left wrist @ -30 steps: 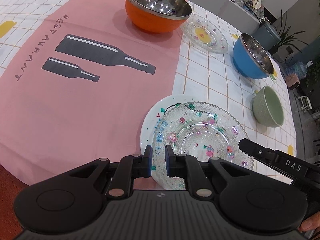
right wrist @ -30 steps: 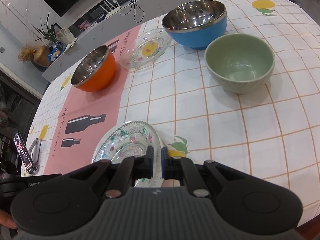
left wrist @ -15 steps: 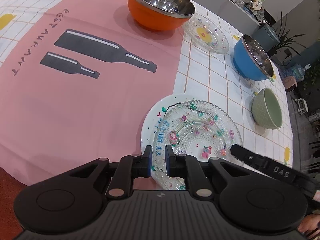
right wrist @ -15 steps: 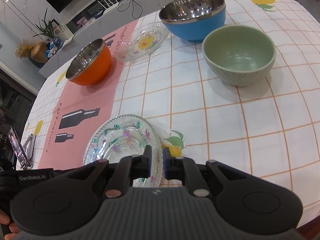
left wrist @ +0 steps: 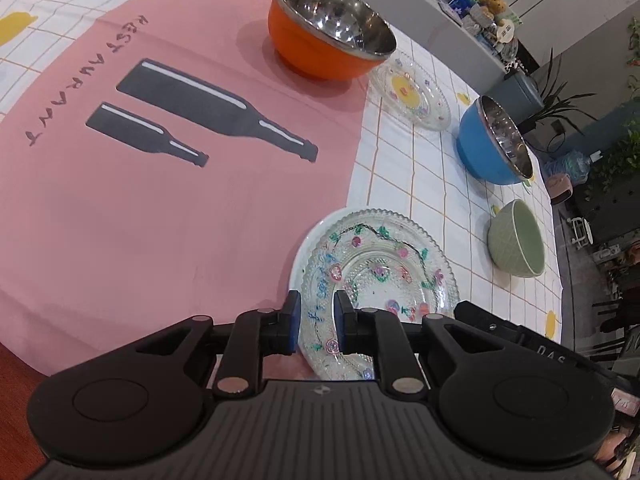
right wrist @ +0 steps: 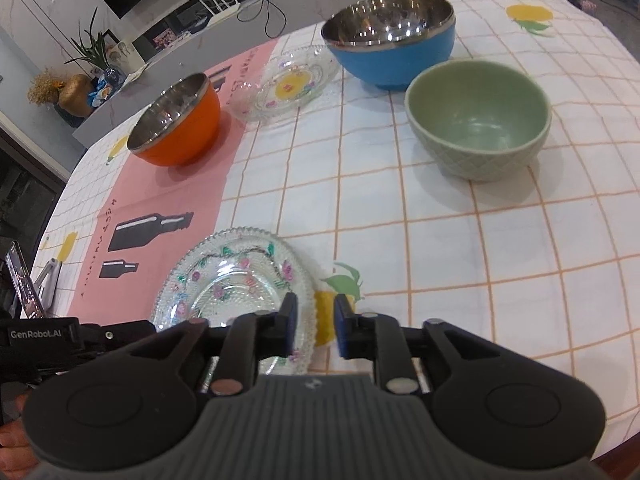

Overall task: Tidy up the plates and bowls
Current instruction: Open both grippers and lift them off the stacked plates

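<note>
Both claws have loosened since a sec ago; left gripper (left wrist: 315,322) jaws opening, glass plate (left wrist: 380,272) rim between the pads but no longer pinched; right gripper (right wrist: 312,326) jaws opening too, plate's far edge in the gap, pads clear of it; glass plate now lies low-centre on a white plate (left wrist: 306,248), prob. flat, view's partly blocked; orange bowl (left wrist: 328,36) top centre, blue bowl (left wrist: 488,148) & green bowl (left wrist: 516,240) at right
</note>
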Demonstrator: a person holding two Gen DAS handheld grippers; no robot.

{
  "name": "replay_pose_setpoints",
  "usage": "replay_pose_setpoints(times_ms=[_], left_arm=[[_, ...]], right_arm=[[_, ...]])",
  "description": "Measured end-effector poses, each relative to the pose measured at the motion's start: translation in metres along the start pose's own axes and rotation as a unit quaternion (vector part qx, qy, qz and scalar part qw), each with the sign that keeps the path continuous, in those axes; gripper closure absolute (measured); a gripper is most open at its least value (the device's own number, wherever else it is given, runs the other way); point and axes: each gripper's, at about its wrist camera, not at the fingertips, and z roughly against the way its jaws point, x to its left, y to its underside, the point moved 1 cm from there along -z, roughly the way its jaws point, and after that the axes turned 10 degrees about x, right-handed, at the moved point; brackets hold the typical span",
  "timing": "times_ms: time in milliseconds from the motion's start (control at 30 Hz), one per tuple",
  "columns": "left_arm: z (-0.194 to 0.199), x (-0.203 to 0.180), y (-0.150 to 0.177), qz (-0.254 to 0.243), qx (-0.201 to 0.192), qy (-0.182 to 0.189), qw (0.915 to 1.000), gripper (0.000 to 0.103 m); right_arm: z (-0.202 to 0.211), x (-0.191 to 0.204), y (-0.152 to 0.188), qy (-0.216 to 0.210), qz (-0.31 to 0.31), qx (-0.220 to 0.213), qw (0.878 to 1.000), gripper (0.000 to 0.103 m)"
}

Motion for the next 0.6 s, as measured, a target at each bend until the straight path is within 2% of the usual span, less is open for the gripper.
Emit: replay_pose_setpoints(times_ms=[133, 200, 300, 467, 600], left_arm=[[0.003, 0.004, 0.003, 0.006, -0.014, 0.012, 0.9998, 0.085], [0.006, 0.005, 0.003, 0.006, -0.028, 0.014, 0.9995, 0.085], [0.009, 0.004, 0.002, 0.000, -0.039, 0.002, 0.9992, 0.085], [0.002, 0.002, 0.002, -0.007, -0.024, -0.005, 0.9997, 0.085], [-0.003, -0.002, 0.004, -0.014, -0.016, -0.012, 0.9997, 0.085]], right_arm=[[0.001, -0.002, 0.000, 0.001, -0.001, 0.004, 1.000, 0.074], [-0.001, -0.003, 0.001, -0.003, -0.005, 0.011, 1.000, 0.085], [-0.005, -0.002, 0.003, -0.007, -0.005, 0.017, 1.000, 0.088], [-0.008, 0.001, 0.004, -0.015, -0.005, 0.019, 1.000, 0.095], [-0.009, 0.003, 0.004, -0.012, -0.001, 0.015, 1.000, 0.095]])
